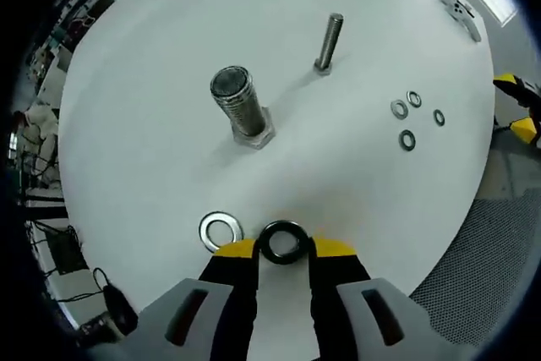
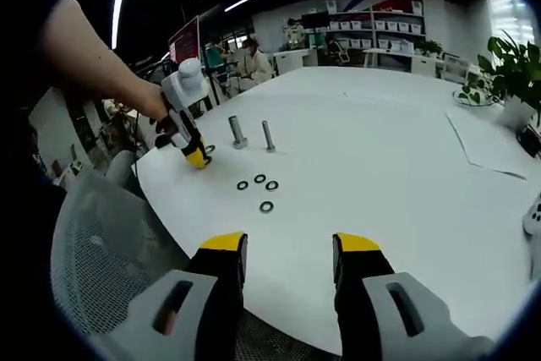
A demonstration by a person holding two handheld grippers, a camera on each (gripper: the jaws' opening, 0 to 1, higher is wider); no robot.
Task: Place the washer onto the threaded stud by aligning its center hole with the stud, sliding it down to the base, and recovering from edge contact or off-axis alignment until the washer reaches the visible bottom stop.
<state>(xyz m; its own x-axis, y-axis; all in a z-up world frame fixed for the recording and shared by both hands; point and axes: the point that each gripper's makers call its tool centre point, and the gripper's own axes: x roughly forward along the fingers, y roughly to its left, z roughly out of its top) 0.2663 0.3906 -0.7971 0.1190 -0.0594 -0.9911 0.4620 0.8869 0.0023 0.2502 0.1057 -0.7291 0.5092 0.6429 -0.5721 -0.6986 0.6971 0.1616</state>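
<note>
The left gripper view looks closely down at the table (image 1: 152, 150) past its yellow tips, while the right gripper view faces the same studs (image 2: 251, 134) from well back.

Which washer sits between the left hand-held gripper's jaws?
The dark washer, between the yellow tips; the shiny washer lies just outside them.

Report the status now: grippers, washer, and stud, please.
Left gripper shut on dark washer. Right gripper open. Thick threaded stud bare; path clear.

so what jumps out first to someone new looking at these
In the left gripper view, the left gripper pinches a dark washer low over the white table, with a silver washer beside it. Beyond stand a thick threaded stud and a thinner stud.
</note>
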